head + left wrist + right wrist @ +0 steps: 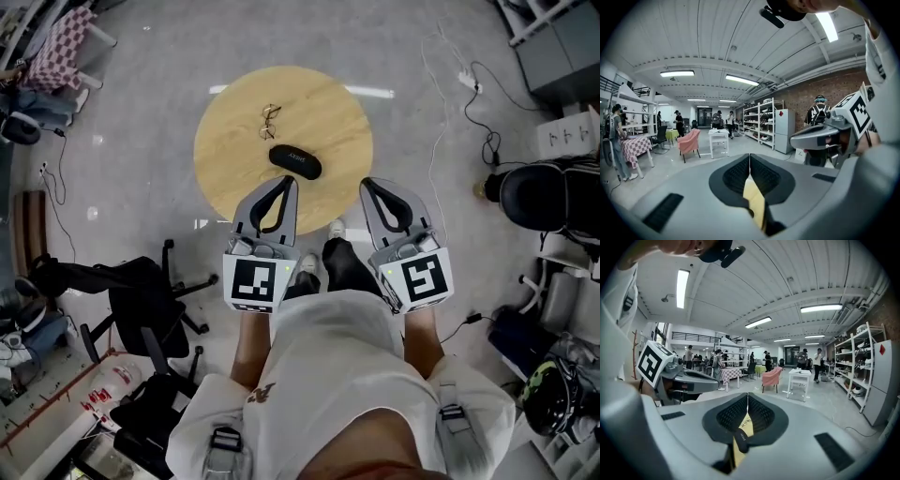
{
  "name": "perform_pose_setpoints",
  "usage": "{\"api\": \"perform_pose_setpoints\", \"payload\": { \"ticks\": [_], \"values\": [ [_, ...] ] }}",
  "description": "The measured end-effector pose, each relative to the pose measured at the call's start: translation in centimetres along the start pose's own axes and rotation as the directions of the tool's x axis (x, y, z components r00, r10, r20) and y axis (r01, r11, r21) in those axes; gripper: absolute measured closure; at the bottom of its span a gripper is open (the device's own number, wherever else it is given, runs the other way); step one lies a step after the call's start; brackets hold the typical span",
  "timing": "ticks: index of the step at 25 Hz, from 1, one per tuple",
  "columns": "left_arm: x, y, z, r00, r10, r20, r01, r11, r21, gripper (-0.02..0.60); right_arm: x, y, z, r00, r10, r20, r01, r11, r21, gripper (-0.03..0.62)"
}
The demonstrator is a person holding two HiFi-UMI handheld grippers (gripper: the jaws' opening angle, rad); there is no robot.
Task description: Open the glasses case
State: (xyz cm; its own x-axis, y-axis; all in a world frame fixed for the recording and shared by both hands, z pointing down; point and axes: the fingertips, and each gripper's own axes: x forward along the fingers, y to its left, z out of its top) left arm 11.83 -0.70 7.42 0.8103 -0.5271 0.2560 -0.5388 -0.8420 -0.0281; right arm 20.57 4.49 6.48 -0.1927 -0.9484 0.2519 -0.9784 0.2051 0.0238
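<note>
Glasses case (295,161): closed on table (225,141), just beyond the left tip, apart from both.
Left gripper (292,181): jaws together, empty.
Right gripper (367,184): jaws together, empty.

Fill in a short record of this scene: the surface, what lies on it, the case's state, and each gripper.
surface: round wooden table
task item: black glasses case, closed, lying flat
other item: glasses, out of the case, just beyond it, apart
left gripper: jaws shut, empty, short of the case
right gripper: jaws shut, empty, at the table's near edge
task progress: case not yet touched
</note>
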Motion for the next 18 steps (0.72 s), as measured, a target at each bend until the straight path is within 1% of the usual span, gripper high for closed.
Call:
{"api": "perform_pose_setpoints", "payload": {
  "ticks": [3, 9, 12, 15, 18],
  "values": [
    [1.7, -0.1, -0.6, 0.999, 0.032, -0.024, -0.032, 0.999, 0.000, 0.561, 1.1, -1.3, -1.2, 0.999, 0.043, -0.009, -0.043, 0.999, 0.014, 0.572],
    [4.4, 0.0, -2.0, 0.995, 0.094, -0.045, -0.095, 0.995, -0.022, 0.561, 3.2, -3.1, -3.9, 0.993, 0.115, -0.036, -0.113, 0.993, 0.041, 0.572],
    [5.4, -0.3, -3.2, 0.992, 0.114, -0.059, -0.116, 0.993, -0.021, 0.561, 4.1, -3.5, -5.2, 0.988, 0.151, -0.043, -0.149, 0.987, 0.057, 0.572],
    [6.1, -0.3, -5.0, 0.988, 0.131, -0.084, -0.132, 0.991, -0.001, 0.561, 5.3, -3.7, -6.3, 0.983, 0.178, -0.044, -0.174, 0.982, 0.079, 0.572],
    [6.6, -0.2, -6.8, 0.984, 0.143, -0.104, -0.145, 0.989, -0.009, 0.561, 6.3, -4.0, -8.1, 0.978, 0.196, -0.072, -0.193, 0.980, 0.056, 0.572]
  ]
}}
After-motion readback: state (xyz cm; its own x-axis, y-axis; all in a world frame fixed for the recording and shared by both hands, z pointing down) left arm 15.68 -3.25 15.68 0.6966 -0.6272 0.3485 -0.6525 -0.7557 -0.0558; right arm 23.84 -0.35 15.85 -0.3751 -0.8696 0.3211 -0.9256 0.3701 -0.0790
